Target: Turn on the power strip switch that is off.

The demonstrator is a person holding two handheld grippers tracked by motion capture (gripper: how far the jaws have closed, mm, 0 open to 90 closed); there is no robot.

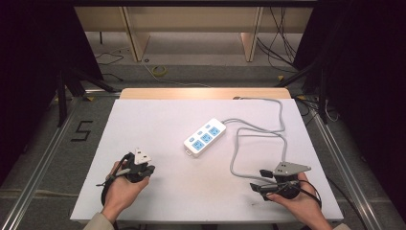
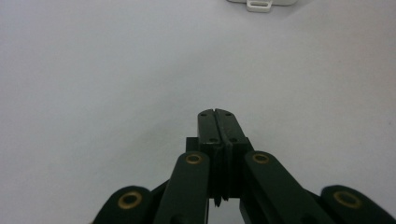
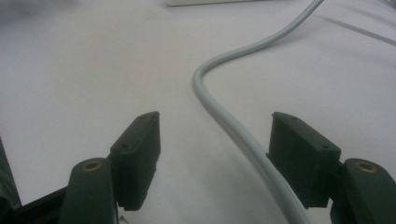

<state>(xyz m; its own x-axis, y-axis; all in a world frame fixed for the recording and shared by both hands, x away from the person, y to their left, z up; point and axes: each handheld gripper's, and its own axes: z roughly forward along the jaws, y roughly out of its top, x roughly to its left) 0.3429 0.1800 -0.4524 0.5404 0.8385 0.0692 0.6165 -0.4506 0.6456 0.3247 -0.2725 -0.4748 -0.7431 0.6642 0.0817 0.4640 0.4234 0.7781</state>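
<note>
Observed from the side of the table (image 1: 143,201): one white power strip (image 1: 205,137) lay near the middle of the white surface, set at a slant, with one grey cord (image 1: 261,132) running from its far end, looping toward the right and back to the table's far edge; I counted three blue socket faces on the strip, plus a small blue part at each end, too small to identify; two grippers, one in each hand. The left gripper (image 1: 142,168) rested low at the near left, well apart from the strip, its jaws pressed together on nothing, as the left gripper view confirmed (image 2: 217,113), with the strip's near tab (image 2: 259,5) at the top edge of that view. The right gripper (image 1: 262,180) sat at the near right, jaws standing apart; in the right gripper view the cord (image 3: 219,109) ran up between the two pads (image 3: 140,154) without either pad touching it. Judgement: the step in hand looked like the approach to the cord, the grasp not yet made; the next move would call for the right jaws to close squarely on the cord where it passed between them, and for the left gripper to open and travel forward if the strip body was to be steadied.
</note>
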